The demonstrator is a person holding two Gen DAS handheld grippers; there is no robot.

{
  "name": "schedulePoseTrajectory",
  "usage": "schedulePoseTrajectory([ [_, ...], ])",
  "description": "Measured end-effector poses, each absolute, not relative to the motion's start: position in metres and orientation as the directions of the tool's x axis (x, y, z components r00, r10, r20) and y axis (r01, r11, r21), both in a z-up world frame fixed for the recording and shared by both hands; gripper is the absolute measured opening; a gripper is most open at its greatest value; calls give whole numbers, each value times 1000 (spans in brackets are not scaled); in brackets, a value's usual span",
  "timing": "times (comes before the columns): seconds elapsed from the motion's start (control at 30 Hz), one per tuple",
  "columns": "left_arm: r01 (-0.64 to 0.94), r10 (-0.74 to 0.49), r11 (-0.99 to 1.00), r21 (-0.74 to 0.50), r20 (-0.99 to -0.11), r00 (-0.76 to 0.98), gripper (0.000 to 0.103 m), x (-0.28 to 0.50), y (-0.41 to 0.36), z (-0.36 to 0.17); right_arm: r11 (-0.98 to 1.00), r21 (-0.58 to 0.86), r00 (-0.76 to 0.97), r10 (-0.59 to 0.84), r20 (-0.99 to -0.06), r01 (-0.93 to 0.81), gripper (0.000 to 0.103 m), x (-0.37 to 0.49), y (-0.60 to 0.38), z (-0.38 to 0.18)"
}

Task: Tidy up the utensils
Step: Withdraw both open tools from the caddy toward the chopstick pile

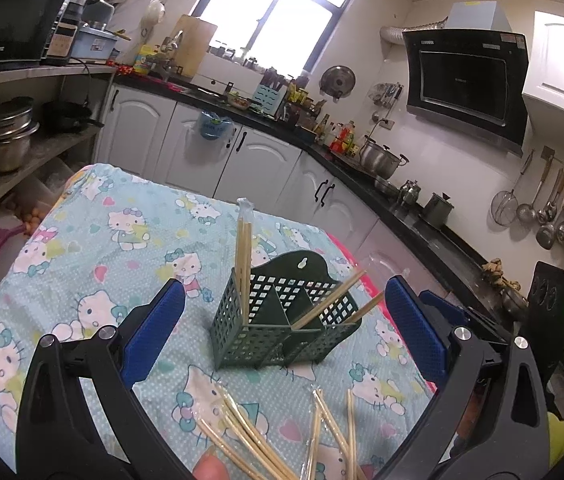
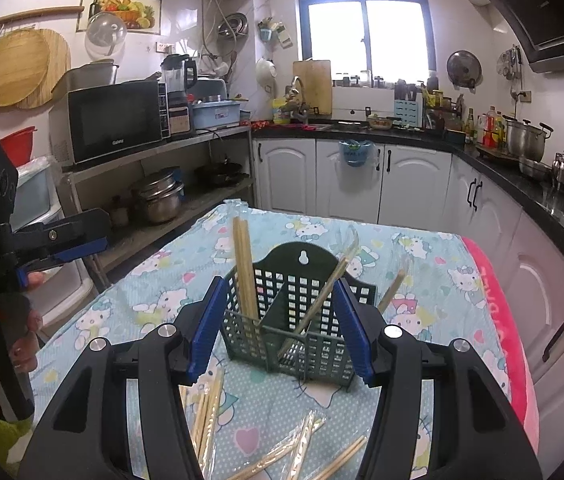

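Note:
A dark green slotted utensil caddy [image 1: 282, 332] stands on the Hello Kitty tablecloth [image 1: 102, 240]; it also shows in the right wrist view [image 2: 297, 320]. Wrapped bamboo chopsticks stand upright in its left compartment [image 1: 243, 264] [image 2: 244, 268], and others lean out of its right compartment [image 1: 331, 300] [image 2: 321, 300]. Several loose wrapped chopsticks lie on the cloth in front of it [image 1: 250, 436] [image 2: 282, 452]. My left gripper [image 1: 282, 332] is open and empty, hovering before the caddy. My right gripper [image 2: 280, 328] is open and empty, its pads either side of the caddy. The left gripper also shows at the left edge of the right wrist view [image 2: 62, 240].
A pink towel [image 2: 501, 328] lies along the table's right edge. White cabinets [image 2: 361, 176] and a black countertop [image 2: 521, 176] with pots and bottles run behind and to the right. A shelf with a microwave [image 2: 114, 120] and pots stands at the left.

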State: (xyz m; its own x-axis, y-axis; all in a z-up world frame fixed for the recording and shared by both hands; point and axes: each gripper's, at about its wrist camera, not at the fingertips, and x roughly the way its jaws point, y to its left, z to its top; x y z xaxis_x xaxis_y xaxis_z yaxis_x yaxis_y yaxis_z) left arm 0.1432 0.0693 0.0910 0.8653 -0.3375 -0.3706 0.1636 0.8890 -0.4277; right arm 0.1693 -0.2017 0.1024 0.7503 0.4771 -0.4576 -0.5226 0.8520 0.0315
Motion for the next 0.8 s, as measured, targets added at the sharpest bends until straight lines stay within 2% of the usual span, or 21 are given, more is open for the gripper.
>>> schedulePoseTrajectory([
  [0.8, 128, -320, 908, -399, -462, 827, 93, 134, 59, 54, 846, 30, 705, 461, -539, -532, 53, 153, -207, 64],
])
